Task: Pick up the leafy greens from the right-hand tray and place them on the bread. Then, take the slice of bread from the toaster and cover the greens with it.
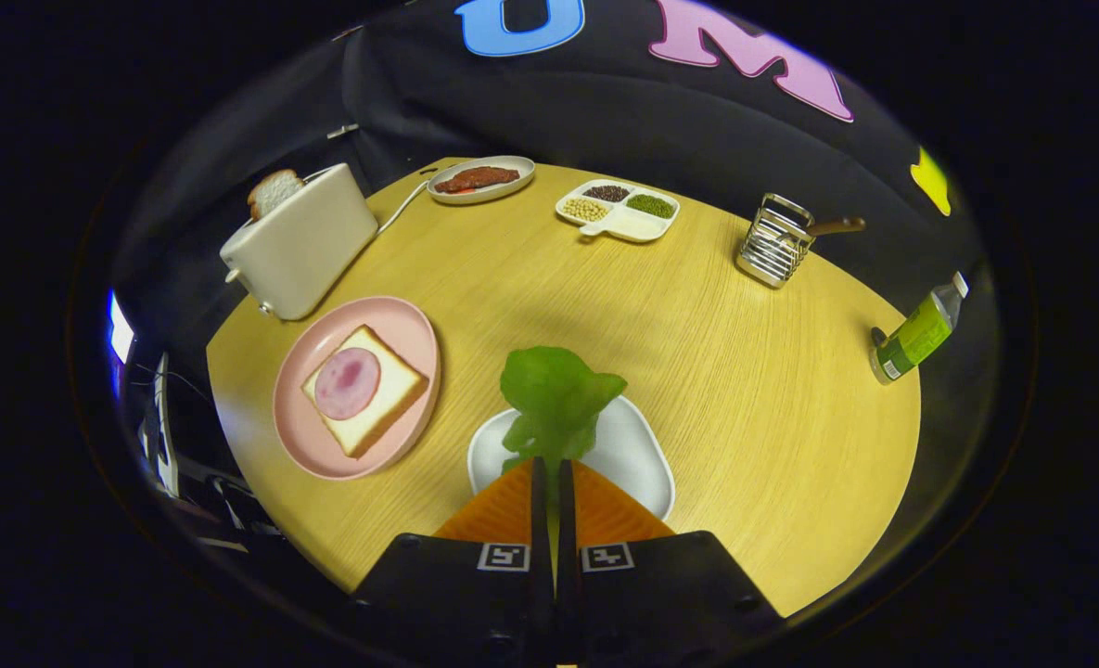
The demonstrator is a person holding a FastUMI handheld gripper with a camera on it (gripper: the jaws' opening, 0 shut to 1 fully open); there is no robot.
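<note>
My gripper [550,464] is shut on the stem end of the leafy greens [554,394], which stick out ahead of the orange fingers [503,510], above the white tray [642,459]. Whether the leaf still touches the tray I cannot tell. To the left lies a pink plate [294,436] with a bread slice [387,390] topped by a round of ham [347,382]. Beyond the plate stands a cream toaster [303,241] with another bread slice [274,191] poking out of its slot.
At the far side of the round wooden table [744,390] are an oval dish of meat [480,179] and a divided dish of beans [618,210]. A metal rack [773,241] stands far right, and a green bottle [917,334] lies at the right edge.
</note>
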